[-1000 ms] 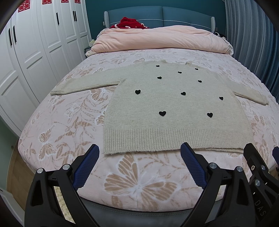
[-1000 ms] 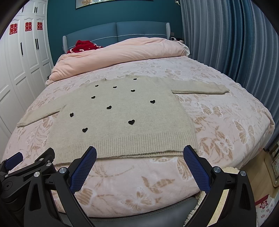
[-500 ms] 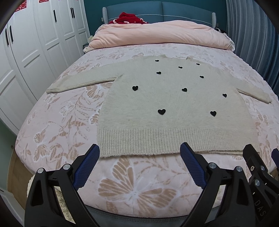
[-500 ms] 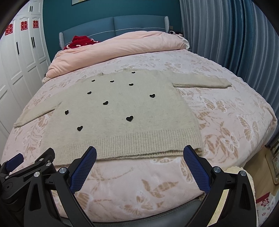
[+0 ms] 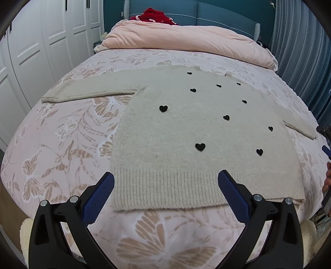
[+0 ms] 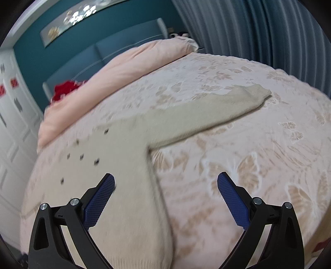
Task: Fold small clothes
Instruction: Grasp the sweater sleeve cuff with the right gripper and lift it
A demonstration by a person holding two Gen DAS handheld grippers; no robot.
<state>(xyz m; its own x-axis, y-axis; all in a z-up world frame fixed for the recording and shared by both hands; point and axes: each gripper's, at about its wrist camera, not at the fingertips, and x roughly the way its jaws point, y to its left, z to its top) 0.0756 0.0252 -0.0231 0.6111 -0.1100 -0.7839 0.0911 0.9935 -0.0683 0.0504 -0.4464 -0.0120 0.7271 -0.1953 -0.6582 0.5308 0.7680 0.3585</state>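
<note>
A beige knit sweater (image 5: 186, 128) with small black hearts lies flat on the bed, sleeves spread out to both sides. My left gripper (image 5: 165, 182) is open and empty, hovering over the ribbed hem near its left corner. My right gripper (image 6: 165, 186) is open and empty above the sweater's right side (image 6: 128, 186), below the armpit. The right sleeve (image 6: 217, 107) stretches away to the upper right in the blurred right wrist view. The left sleeve (image 5: 89, 91) lies straight out to the left.
The bed (image 5: 62, 144) has a pink butterfly-print cover. A folded pink duvet (image 5: 186, 39) and a red garment (image 5: 157, 15) lie at the head. White wardrobes (image 5: 31, 51) stand to the left, grey-blue curtains (image 6: 269, 31) to the right.
Both grippers have moved forward over the bed. The left one now reaches the hem. The right one has swung right and tilted toward the right sleeve, blurring its view.
</note>
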